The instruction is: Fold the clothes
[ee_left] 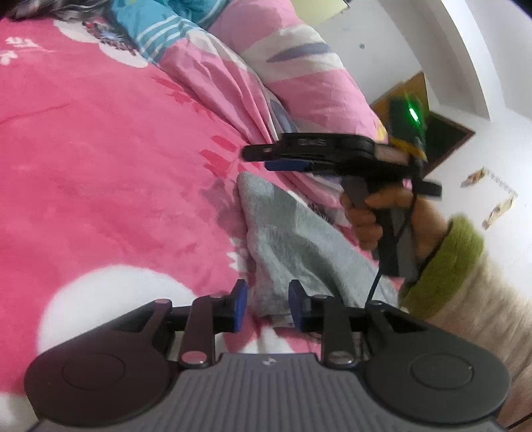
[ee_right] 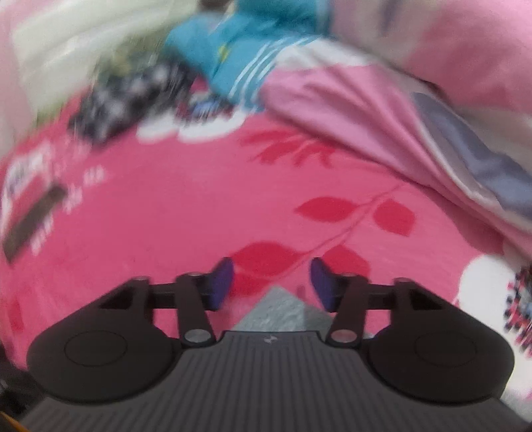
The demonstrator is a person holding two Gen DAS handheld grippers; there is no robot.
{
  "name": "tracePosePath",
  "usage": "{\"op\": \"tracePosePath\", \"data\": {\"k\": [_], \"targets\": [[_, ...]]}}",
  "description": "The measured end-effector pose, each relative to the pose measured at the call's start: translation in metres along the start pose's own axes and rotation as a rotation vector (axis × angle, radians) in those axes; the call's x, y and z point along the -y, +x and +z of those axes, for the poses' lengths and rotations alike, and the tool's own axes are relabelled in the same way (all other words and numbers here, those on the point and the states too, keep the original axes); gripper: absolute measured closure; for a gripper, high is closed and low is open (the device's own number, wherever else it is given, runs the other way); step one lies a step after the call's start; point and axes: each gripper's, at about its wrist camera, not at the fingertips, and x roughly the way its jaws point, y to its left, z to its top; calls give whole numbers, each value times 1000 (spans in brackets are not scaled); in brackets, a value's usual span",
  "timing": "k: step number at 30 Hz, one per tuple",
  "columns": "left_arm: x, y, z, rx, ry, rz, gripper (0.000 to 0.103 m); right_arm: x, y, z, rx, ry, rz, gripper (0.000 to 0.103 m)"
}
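Blue pads frame the action on the left hand-held gripper (ee_left: 267, 305): its jaws stand parted, and the grey garment (ee_left: 296, 239) runs up from between them, though whether either pad actually touches the cloth is hard to tell. The garment lies crumpled on the pink bedspread (ee_left: 99, 159), stretching ahead and rightward from those fingers to a point.

Just beyond that point, ahead and to the right, the right hand-held gripper (ee_left: 266, 158) hangs side-on above the bed, held by a hand (ee_left: 369, 216) in a green cuff (ee_left: 445, 262). A green light glows at its rear.

From its own camera, the right hand-held gripper (ee_right: 272, 282) is open too, nothing between the pads; a corner of the grey garment (ee_right: 282, 312) pokes out just beneath and behind its fingertips. The view is blurred.

Further ahead of both, a rumpled pink quilt (ee_left: 266, 69) piles up on the right, with a blue striped cloth (ee_left: 153, 26) at the far edge.
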Motion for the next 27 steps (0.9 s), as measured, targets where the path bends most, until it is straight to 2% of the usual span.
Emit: {"op": "tracePosePath", "data": {"k": [2,3,4,6,16,21,22,23,27], "targets": [[1,4,-3,2,14,19,76,-3,-4,4,-15,-12,-7,48],[2,6,-4,5,22,27,80,-4,-6,3,-9,-11,-18,52],[3,6,-5,11,31,28,85,-4,-8,3,-2,-11,-29,69],[5,4,-6,20,47,32,93,-4,-13,1,10,-10,-50,88],[12,-1,-4,24,86,-3,96,-6,-36,-5,74,-7,-157,92],[8,-2,-3,8,74,4,97,-6,-20,-5,92,17,-175,92],[6,-2,-4,-5,67,8,103,-7,-17,-6,98,18,-182,92],[4,-1,-4,-18,58,12,103,-7,-13,-7,105,20,-191,92],[-6,5,-4,-56,6,14,103,0,1,-11,116,50,-127,84]]}}
